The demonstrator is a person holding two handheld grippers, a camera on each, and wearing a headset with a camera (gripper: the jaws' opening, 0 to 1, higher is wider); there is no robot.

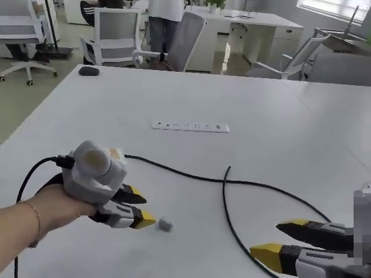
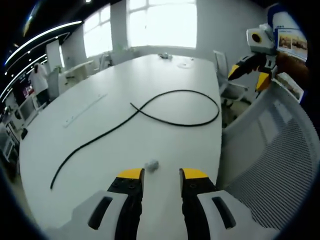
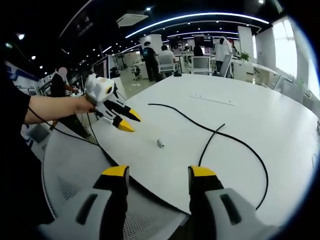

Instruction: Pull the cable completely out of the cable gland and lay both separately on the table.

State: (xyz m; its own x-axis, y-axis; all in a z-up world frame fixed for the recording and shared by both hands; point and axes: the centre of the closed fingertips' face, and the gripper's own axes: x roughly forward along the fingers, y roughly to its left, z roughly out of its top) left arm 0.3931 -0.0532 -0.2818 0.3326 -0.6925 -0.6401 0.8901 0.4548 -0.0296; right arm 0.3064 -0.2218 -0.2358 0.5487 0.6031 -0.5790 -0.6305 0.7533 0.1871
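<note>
A small grey cable gland [image 1: 165, 225] lies on the white table [image 1: 261, 98], apart from the black cable [image 1: 229, 200], which loops across the table on its own. My left gripper [image 1: 141, 209] hovers just left of the gland, open, nothing between its yellow tips. In the left gripper view the gland [image 2: 151, 164] sits just beyond my left gripper [image 2: 162, 175], with the cable [image 2: 165, 112] farther out. My right gripper [image 1: 284, 240] stands open at the lower right, near the cable's loop. The right gripper view shows the gland [image 3: 160, 143], the cable [image 3: 225, 135] and my right gripper [image 3: 158, 173] empty.
A white power strip [image 1: 190, 126] lies mid-table beyond the cable. A dark small object [image 1: 88, 71] rests at the far left corner. Office chairs [image 1: 116, 37] and other desks stand behind the table; a person stands there.
</note>
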